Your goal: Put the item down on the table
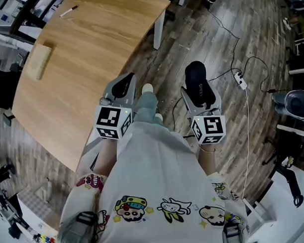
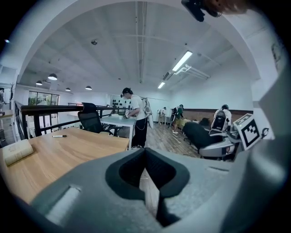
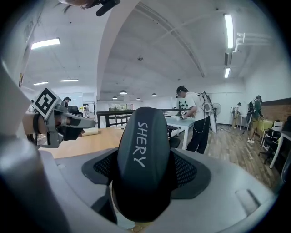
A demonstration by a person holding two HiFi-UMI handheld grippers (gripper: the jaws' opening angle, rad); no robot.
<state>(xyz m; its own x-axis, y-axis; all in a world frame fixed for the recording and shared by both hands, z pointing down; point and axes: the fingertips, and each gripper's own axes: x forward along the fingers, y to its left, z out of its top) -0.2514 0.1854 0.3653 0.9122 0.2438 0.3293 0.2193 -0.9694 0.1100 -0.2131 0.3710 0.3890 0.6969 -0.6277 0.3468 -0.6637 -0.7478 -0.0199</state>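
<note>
A black oblong case (image 1: 199, 83) with "SHERY" printed on it sits between the jaws of my right gripper (image 1: 201, 94), above the wooden floor and to the right of the table. In the right gripper view the case (image 3: 144, 150) fills the space between both pads, and the right gripper (image 3: 145, 182) is shut on it. My left gripper (image 1: 122, 86) hovers at the near right edge of the light wooden table (image 1: 89, 41). Seen from the left gripper view, the left gripper (image 2: 148, 170) has its dark pads closed together with nothing between them.
A pale book-like block (image 1: 40, 60) lies at the table's left side and a pen (image 1: 68, 11) at its far end. A white table leg (image 1: 159, 31) stands at the far corner. Cables and a power strip (image 1: 240, 80) lie on the floor. People (image 2: 136, 120) stand at distant desks.
</note>
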